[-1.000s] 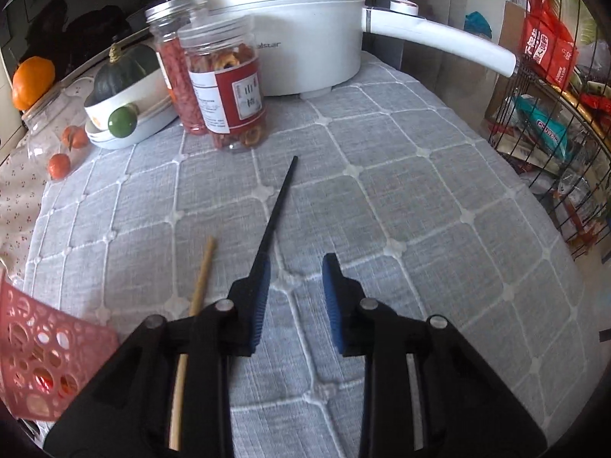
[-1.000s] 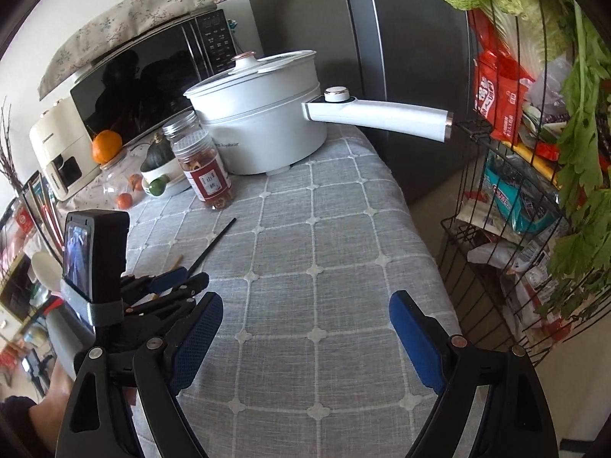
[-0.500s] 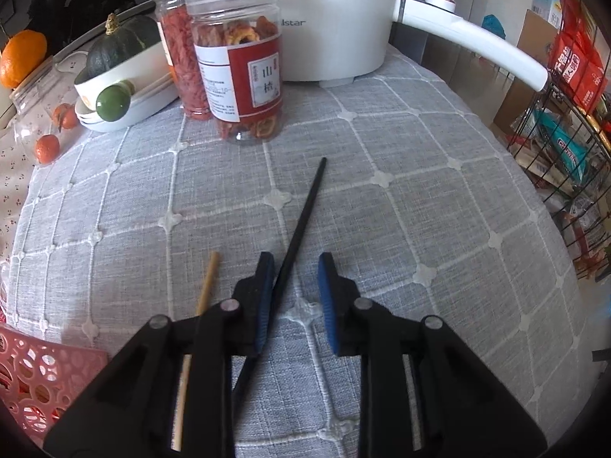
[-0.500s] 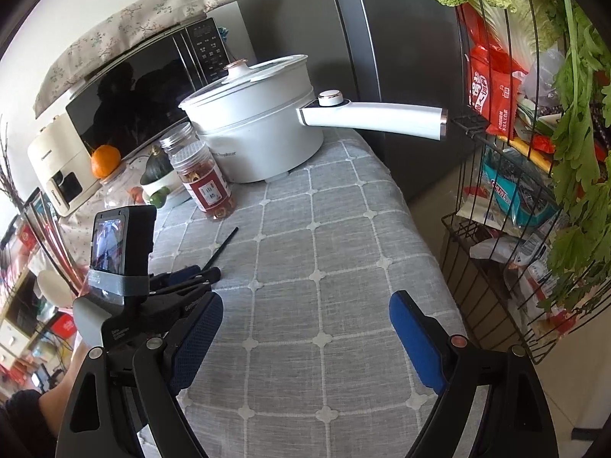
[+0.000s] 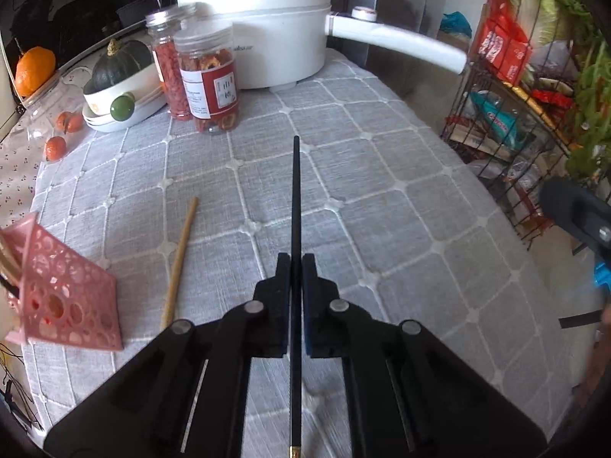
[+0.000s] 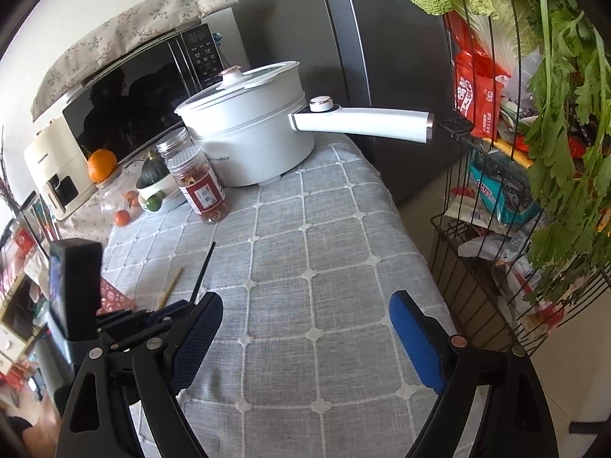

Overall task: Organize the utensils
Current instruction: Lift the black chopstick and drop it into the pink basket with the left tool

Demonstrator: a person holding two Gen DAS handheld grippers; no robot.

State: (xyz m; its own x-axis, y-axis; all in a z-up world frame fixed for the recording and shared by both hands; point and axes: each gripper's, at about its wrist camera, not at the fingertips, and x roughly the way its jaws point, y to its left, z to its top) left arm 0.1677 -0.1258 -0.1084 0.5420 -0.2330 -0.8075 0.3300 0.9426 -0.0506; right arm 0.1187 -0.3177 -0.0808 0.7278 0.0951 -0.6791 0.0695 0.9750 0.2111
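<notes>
My left gripper (image 5: 293, 267) is shut on a black chopstick (image 5: 296, 198), which points straight forward and is lifted off the grey quilted cloth (image 5: 382, 198). A wooden chopstick (image 5: 179, 259) lies on the cloth to its left. A pink perforated basket (image 5: 65, 294) sits at the left edge. My right gripper (image 6: 305, 328) is open and empty over the cloth's right side. In the right wrist view the left gripper (image 6: 179, 307) holds the black chopstick (image 6: 204, 269), with the wooden chopstick (image 6: 172, 286) beside it.
Two jars (image 5: 208, 80), a white pot (image 5: 267, 26) with a long handle (image 5: 397, 44), and a bowl with a squash (image 5: 118, 87) stand at the back. A wire rack of groceries (image 5: 527, 114) stands off the table's right edge. Small oranges (image 5: 55, 147) lie at far left.
My left gripper closed on the black chopstick and lifted it; the chopstick now points straight ahead. The right gripper stayed open and drifted slightly.
</notes>
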